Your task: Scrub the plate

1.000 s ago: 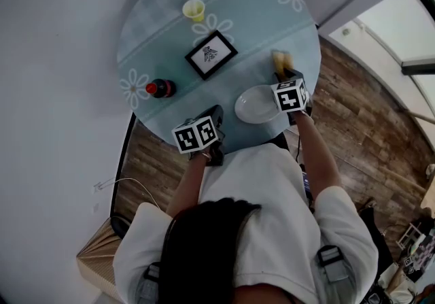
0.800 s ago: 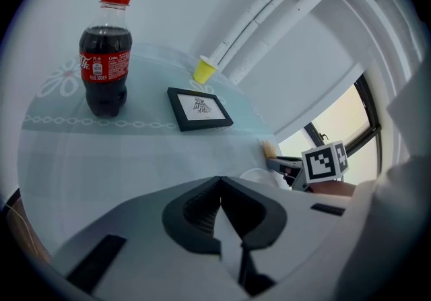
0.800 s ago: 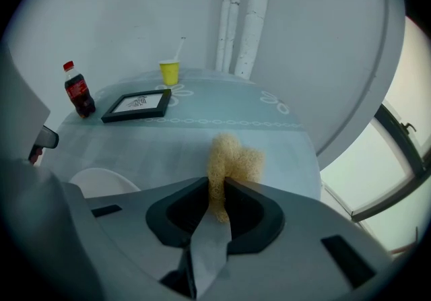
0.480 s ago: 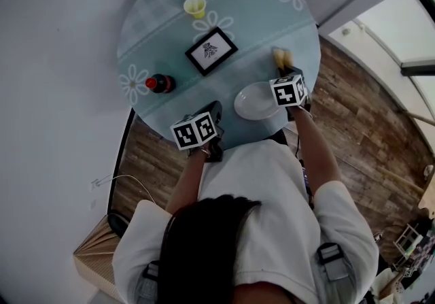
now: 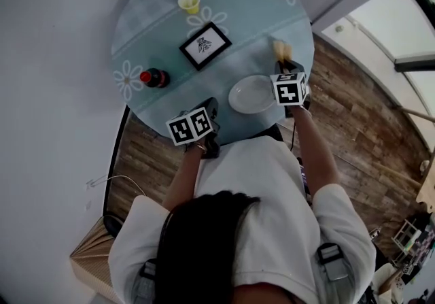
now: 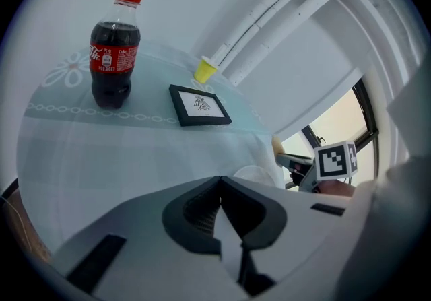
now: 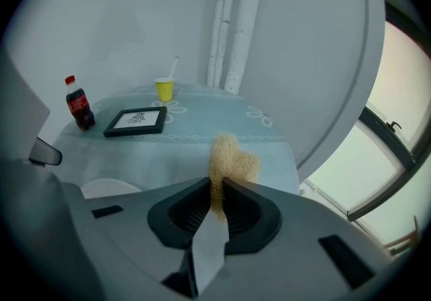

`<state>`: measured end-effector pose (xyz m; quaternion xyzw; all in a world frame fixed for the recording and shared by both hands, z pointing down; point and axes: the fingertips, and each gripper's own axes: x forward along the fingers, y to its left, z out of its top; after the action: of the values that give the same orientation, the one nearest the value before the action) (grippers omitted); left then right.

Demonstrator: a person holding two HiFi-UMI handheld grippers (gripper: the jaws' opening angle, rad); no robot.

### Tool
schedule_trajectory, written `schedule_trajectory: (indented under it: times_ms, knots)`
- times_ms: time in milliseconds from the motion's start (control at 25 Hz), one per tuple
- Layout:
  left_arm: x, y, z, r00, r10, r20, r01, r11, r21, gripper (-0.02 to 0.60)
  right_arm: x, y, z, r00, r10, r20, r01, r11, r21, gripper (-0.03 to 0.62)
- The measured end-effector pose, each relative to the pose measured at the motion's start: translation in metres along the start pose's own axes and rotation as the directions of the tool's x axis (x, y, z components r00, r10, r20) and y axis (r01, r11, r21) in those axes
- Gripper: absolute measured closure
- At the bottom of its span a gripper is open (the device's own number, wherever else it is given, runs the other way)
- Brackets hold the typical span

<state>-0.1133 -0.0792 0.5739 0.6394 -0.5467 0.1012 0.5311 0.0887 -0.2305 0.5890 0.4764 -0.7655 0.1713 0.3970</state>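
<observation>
- A cola bottle [image 5: 153, 78] with a red cap stands upright near the left edge of the round, pale-blue counter [image 5: 272, 17].
- The left gripper [image 6: 220, 180] hovers by the counter's near edge, its jaws pressed together with nothing between them.
- A yellow cup [image 5: 189, 2] stands at the far side. A black picture frame [image 5: 204, 45] lies flat near the middle.
- The white plate [image 5: 250, 94] lies on the counter close to the near edge, between the two grippers and just left of the right one. Nothing touches it.
- The right gripper [image 7: 217, 186] has just been closing its jaws. They now pinch a tan sponge [image 7: 232, 158], which sticks out past the jaw tips, beyond the plate's right side.
</observation>
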Motion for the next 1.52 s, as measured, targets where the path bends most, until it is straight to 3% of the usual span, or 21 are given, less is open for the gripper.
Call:
schedule_trajectory:
  times_ms: [360,640,800,1120,1520]
  knots:
    - [0.004,-0.014,-0.003,0.999,-0.047,-0.012,0.047,0.998,0.032,0.572,-0.039,0.001,-0.001,0.999,0.006,0.046,-0.003,0.999,-0.051,0.530]
    - [0.011,-0.019,-0.011,0.996,-0.078,-0.053,0.080,0.996,0.033,0.572,-0.052,0.025,-0.025,0.997,0.076,-0.006,-0.077,0.991,-0.109,0.530]
    - [0.013,-0.019,-0.017,0.993,-0.087,-0.078,0.089,0.996,0.031,0.572,-0.053,0.041,-0.045,0.993,0.102,-0.053,-0.106,0.991,-0.086,0.530]
    - [0.022,-0.025,-0.027,0.984,-0.112,-0.139,0.120,0.991,0.052,0.572,-0.045,0.054,-0.071,0.981,0.119,-0.151,-0.132,0.988,-0.079,0.530]
    - [0.035,-0.027,-0.041,0.974,-0.104,-0.202,0.119,0.991,0.064,0.572,-0.041,0.059,-0.072,0.980,0.105,-0.172,-0.125,0.986,-0.113,0.530]
